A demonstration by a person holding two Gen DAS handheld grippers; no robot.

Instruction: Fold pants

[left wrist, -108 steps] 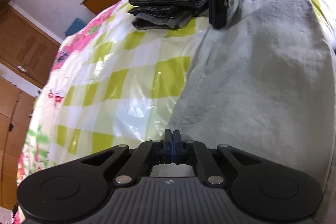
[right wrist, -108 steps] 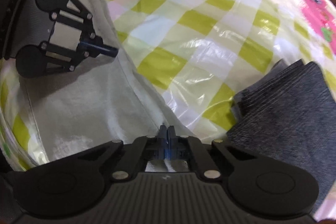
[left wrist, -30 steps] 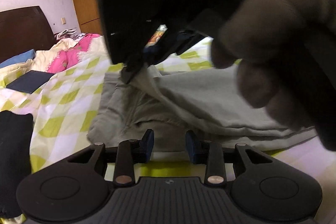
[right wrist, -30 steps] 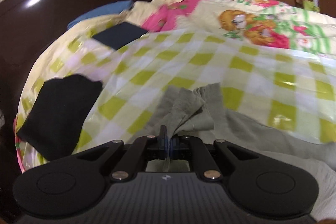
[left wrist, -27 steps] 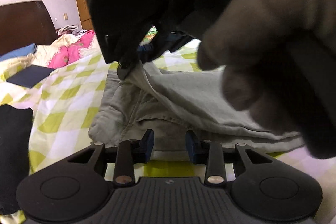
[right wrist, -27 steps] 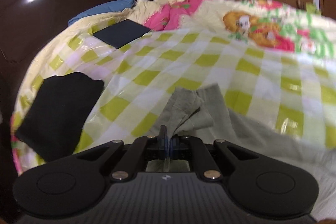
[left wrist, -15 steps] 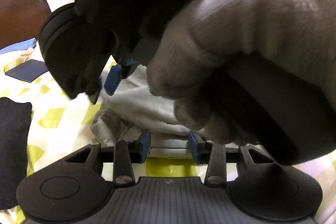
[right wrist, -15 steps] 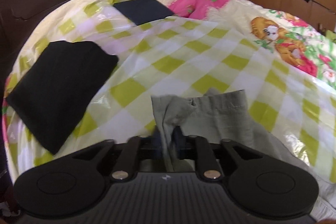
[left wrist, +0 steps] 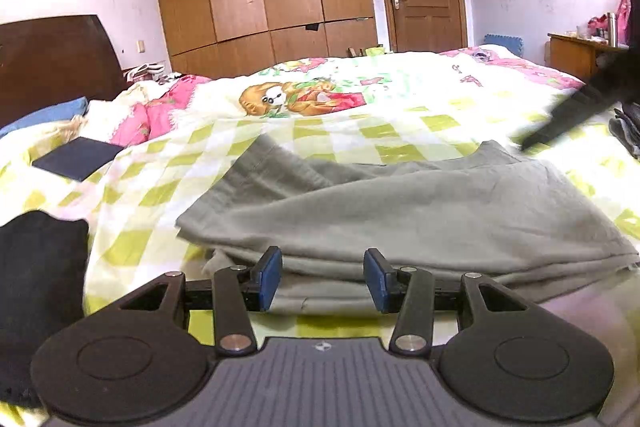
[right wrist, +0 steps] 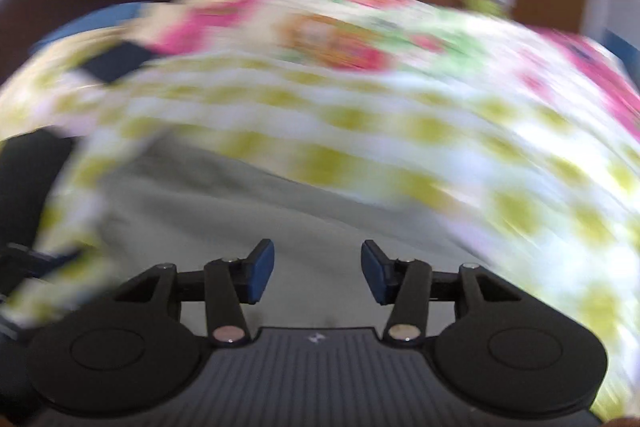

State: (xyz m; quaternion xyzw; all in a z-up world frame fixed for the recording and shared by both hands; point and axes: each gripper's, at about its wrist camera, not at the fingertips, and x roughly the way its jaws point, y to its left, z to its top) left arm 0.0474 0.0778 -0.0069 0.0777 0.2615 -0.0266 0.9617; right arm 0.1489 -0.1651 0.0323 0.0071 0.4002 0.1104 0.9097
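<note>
**Fold laid down, both grips letting go**

While both tools are spreading their jaws, the risk I'd watch is the top layer of the grey-green cotton pants (left wrist: pixel 400 211) sliding or springing back, since nothing pins it. The left gripper (left wrist: pixel 322 279) sits low at the near edge of the folded stack with its blue pads (left wrist: pixel 269 277) apart and opening; cloth lies between and just ahead of them, but the pads do not press on it. If that gripper draws back carelessly, a pad could snag the near hem and drag the layers out of line. The right gripper (right wrist: pixel 318 277) is also opening, with nothing between its pads, and its view is badly smeared, so I cannot tell how close it hangs to the fabric.

As for the pants, they lie on the yellow-and-white checked plastic bed cover (left wrist: pixel 360 135), doubled over into a broad, soft slab. Its upper layer is fairly smooth, with a crease towards the far left corner. Along the near side the edges are stacked unevenly, and a rumpled bit pokes out at the left.
</note>
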